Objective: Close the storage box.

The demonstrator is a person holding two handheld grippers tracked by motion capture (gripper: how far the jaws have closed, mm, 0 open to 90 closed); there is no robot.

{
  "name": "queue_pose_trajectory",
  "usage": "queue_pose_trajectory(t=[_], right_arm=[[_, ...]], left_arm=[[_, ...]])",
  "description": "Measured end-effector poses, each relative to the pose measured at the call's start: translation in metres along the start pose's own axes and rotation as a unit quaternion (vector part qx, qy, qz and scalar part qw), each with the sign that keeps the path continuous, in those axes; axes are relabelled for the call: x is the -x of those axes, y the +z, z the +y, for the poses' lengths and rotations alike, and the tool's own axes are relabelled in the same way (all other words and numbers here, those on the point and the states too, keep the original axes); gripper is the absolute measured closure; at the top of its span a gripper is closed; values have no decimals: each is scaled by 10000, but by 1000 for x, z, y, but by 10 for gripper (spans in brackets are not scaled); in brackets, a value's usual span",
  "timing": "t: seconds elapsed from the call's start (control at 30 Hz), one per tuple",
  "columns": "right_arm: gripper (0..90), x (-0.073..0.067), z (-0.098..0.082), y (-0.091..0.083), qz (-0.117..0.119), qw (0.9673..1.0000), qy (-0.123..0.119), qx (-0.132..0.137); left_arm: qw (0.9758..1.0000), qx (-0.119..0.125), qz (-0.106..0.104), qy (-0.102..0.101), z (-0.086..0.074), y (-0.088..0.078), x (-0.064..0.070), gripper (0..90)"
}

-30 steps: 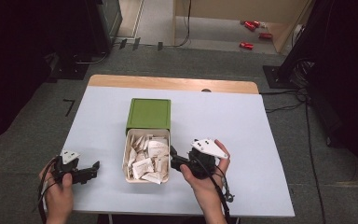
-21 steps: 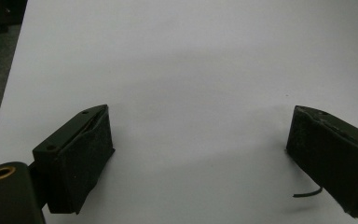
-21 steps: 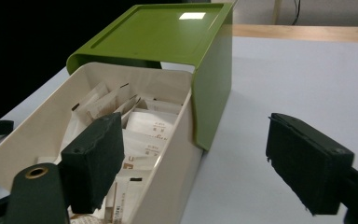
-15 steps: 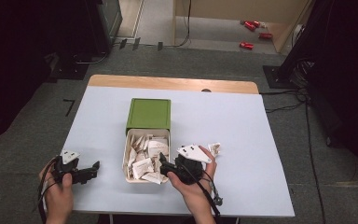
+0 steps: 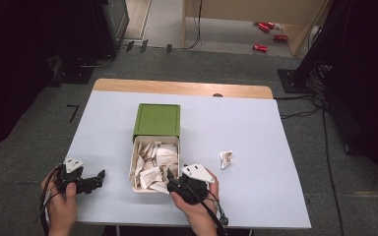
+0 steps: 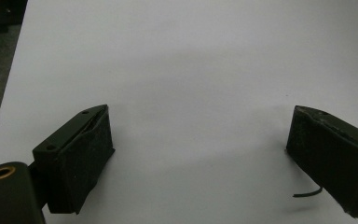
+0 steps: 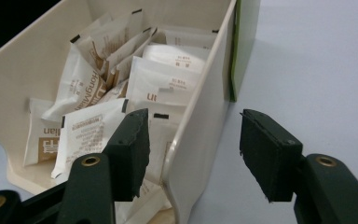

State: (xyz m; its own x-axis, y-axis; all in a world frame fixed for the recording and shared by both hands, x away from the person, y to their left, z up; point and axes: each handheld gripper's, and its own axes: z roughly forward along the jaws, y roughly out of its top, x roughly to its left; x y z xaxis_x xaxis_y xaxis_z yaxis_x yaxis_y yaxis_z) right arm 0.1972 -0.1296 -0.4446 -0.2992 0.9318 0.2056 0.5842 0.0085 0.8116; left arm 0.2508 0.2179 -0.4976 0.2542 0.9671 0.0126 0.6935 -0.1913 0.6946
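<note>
Right gripper [image 7: 193, 156]: jaws closing — straddle the drawer [image 7: 200, 135] wall, not yet pressing.
Left gripper [image 6: 198, 154]: jaws wide apart over the table [image 6: 191, 60].

Dim surroundings, evenly lit table [image 5: 256, 128], soft shadows, slight blur.

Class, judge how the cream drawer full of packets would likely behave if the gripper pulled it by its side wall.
The cream drawer looks like thin plastic, so its wall may flex. The paper packets seem light, so it should slide easily on the smooth table.
</note>
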Motion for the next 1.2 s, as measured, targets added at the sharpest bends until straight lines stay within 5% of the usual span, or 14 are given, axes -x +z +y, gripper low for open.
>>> queue_pose_trajectory(t=[0.27,0.73,1.2], right_arm=[[481,0,-13,3,-249,9997,-83,-17],[720,-4,-23,3,-149,9995,269,47],[783,-6,-25,-8,-51,9994,213,252]], left_arm=[[10000,-6,-2,7,0,0,0,74],[10000,-1,0,1,0,0,0,74],[10000,0,0,0,0,0,0,74]])
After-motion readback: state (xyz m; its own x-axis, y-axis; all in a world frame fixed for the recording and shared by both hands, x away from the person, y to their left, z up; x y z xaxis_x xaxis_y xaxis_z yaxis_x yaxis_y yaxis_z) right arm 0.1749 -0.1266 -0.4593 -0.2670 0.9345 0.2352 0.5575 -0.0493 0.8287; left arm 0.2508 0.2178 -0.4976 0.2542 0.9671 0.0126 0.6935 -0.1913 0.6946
